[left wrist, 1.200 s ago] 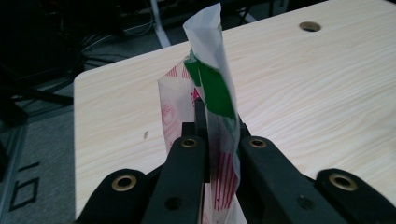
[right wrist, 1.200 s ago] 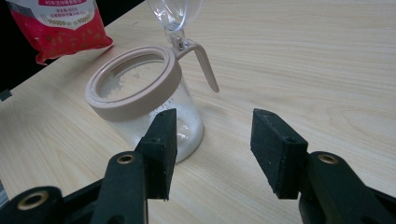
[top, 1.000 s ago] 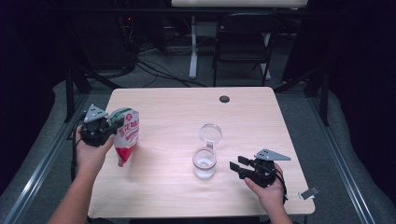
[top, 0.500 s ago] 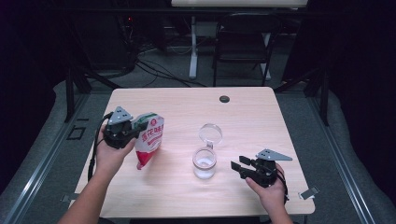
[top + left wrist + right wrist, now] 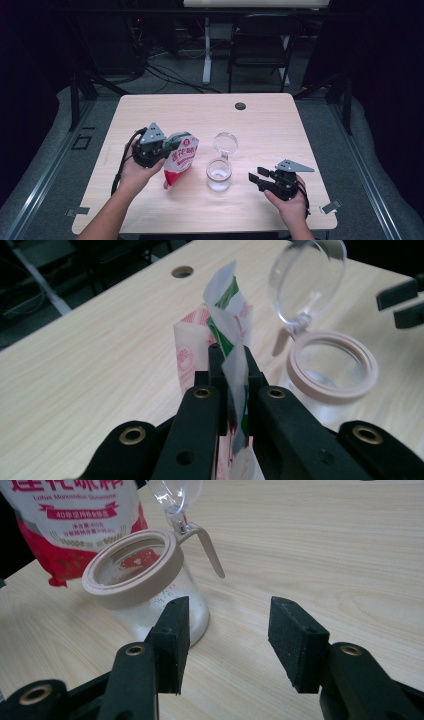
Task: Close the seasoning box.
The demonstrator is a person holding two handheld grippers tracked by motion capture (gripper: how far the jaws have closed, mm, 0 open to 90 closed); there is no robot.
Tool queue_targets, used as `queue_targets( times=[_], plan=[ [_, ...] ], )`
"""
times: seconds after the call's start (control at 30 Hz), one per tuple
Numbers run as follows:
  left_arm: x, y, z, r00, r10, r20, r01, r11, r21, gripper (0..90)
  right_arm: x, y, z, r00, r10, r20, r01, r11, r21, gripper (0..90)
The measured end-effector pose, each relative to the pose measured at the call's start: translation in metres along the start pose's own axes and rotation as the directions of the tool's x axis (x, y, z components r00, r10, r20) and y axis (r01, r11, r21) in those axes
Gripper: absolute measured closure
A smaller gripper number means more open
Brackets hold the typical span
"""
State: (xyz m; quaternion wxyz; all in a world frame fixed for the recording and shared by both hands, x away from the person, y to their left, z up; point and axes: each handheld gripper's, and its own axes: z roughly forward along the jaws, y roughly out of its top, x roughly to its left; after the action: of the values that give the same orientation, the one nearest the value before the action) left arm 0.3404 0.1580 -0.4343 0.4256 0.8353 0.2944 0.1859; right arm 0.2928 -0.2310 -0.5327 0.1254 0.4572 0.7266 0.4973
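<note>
A red and white pouch point(image 5: 179, 161) with green at its top hangs tilted above the table, left of the jar. My left gripper point(image 5: 161, 147) is shut on the pouch's top edge point(image 5: 231, 371), which is pinched between the jaws. A clear glass jar point(image 5: 219, 175) with a beige rim point(image 5: 131, 575) stands mid-table, its clear lid point(image 5: 225, 144) flipped open behind it. A little white powder lies in the jar's bottom. My right gripper point(image 5: 256, 180) rests open on the table right of the jar, its pads point(image 5: 175, 630) a short way from the jar wall, nothing between them.
The light wooden table point(image 5: 280, 130) has a round black cable hole point(image 5: 240, 106) near its far edge. Small metal clips point(image 5: 331, 206) sit at the front corners. A dark chair point(image 5: 260, 50) and cables stand on the floor beyond the table.
My left gripper has carried the pouch rightward across the table, from the left edge to just beside the jar. The right gripper and the jar have not moved.
</note>
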Motion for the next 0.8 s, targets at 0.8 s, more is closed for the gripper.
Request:
queue_targets(
  times=[0.8],
  plan=[
    [-0.012,-0.043,0.005,0.9903,-0.086,0.109,0.094,0.9934,-0.066,89.3,0.043,0.047,0.006,0.9779,-0.183,-0.102,0.192,0.9771,0.092,80.4]
  ],
)
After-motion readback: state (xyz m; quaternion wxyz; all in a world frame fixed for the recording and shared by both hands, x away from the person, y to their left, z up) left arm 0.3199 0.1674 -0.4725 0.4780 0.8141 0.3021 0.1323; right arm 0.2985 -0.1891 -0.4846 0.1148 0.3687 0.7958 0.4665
